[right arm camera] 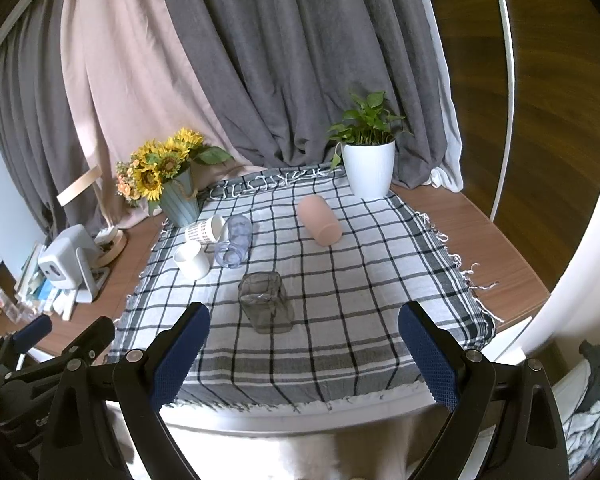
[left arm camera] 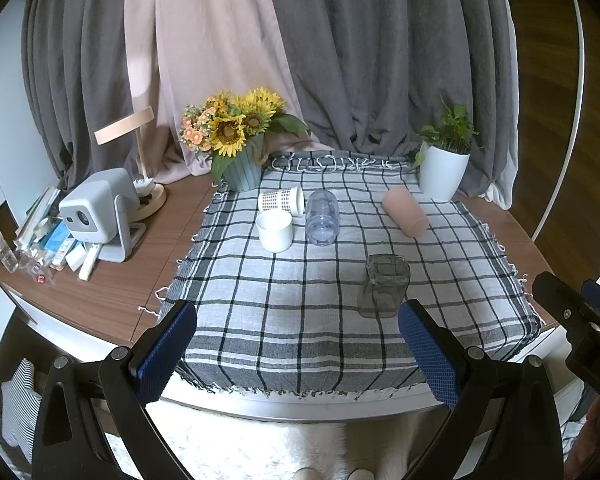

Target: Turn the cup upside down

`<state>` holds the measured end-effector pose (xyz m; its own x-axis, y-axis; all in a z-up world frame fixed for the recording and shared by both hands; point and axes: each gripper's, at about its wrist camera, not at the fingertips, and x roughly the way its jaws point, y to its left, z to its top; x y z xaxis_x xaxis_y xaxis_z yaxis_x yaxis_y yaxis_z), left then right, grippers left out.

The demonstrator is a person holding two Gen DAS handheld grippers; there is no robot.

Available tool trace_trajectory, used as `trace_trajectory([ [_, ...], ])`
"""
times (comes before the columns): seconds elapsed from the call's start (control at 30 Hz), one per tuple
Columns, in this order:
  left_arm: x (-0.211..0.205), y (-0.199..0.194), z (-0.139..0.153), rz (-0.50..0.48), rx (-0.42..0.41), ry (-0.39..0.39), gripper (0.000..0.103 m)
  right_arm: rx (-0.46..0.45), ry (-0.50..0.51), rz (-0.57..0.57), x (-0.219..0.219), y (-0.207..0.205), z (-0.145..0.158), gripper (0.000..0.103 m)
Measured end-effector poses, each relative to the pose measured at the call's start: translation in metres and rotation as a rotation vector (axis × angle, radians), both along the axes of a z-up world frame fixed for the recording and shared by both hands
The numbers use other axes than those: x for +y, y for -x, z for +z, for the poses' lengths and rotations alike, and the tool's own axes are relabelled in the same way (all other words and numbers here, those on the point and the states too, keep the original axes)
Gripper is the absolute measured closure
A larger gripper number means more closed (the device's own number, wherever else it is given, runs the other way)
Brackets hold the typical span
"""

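Both left gripper (left arm camera: 296, 312) and right gripper (right arm camera: 304, 312) hang spread, empty, at the near edge; smoky glass (left arm camera: 384, 286) close ahead seems mouth-down, white cup (left arm camera: 274, 231) far left mouth-up, so any flip wants a square mid-wall pinch.

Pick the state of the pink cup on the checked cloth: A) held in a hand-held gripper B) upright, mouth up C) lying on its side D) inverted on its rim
C: the pink cup lies on its side on the checked cloth, near the white plant pot; both hand-held grippers hang open and empty at the near edge.
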<state>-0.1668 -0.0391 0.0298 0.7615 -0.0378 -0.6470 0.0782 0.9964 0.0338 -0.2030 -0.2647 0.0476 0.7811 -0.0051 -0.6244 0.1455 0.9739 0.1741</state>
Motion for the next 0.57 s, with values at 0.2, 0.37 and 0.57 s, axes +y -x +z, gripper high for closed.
trace_trajectory([
  [0.2, -0.001, 0.001, 0.001, 0.0, -0.001, 0.001, 0.0, 0.002, 0.0, 0.002, -0.001, 0.0, 0.0, 0.007],
  [0.37, -0.003, 0.002, 0.001, 0.0, 0.0, 0.002, 0.0, 0.0, 0.0, 0.001, -0.001, 0.001, 0.0, 0.007],
  [0.57, -0.011, 0.003, 0.003, -0.008, 0.003, 0.003, 0.0, 0.006, 0.002, -0.001, -0.001, 0.001, 0.0, 0.007],
])
